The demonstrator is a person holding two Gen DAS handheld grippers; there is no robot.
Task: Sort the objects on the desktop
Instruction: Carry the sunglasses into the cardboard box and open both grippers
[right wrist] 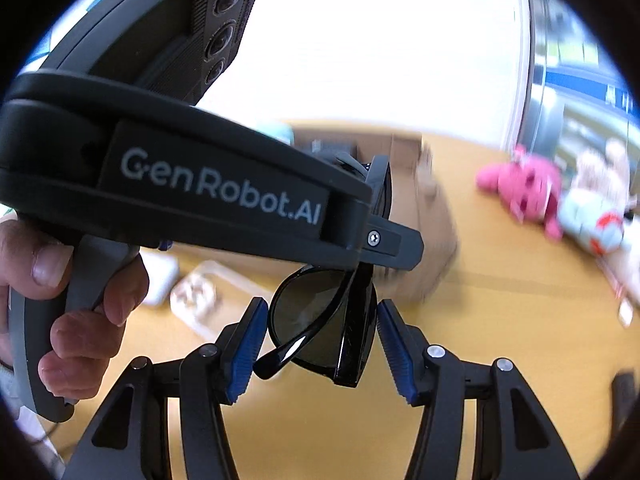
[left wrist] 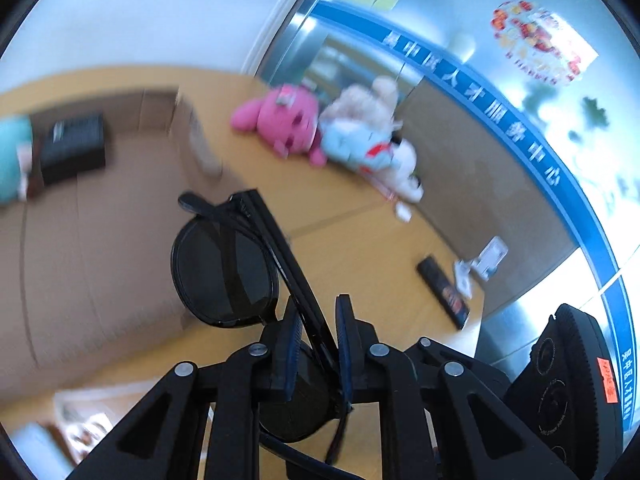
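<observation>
My left gripper (left wrist: 318, 320) is shut on folded black sunglasses (left wrist: 224, 272), pinching the frame's bridge and holding them above the wooden desk (left wrist: 360, 240). In the right wrist view the same sunglasses (right wrist: 320, 316) hang between the blue pads (right wrist: 248, 344) of my right gripper (right wrist: 320, 344), which is open around one lens without touching it. The left gripper's body (right wrist: 200, 184) crosses that view from the left, held by a hand.
A cardboard box (left wrist: 100, 216) with a black item (left wrist: 72, 148) inside lies left. Pink and pale plush toys (left wrist: 328, 128) lie at the desk's far side. A black remote (left wrist: 444, 292) and a white item (left wrist: 488, 258) lie right. A clear tray (right wrist: 204, 296) lies near left.
</observation>
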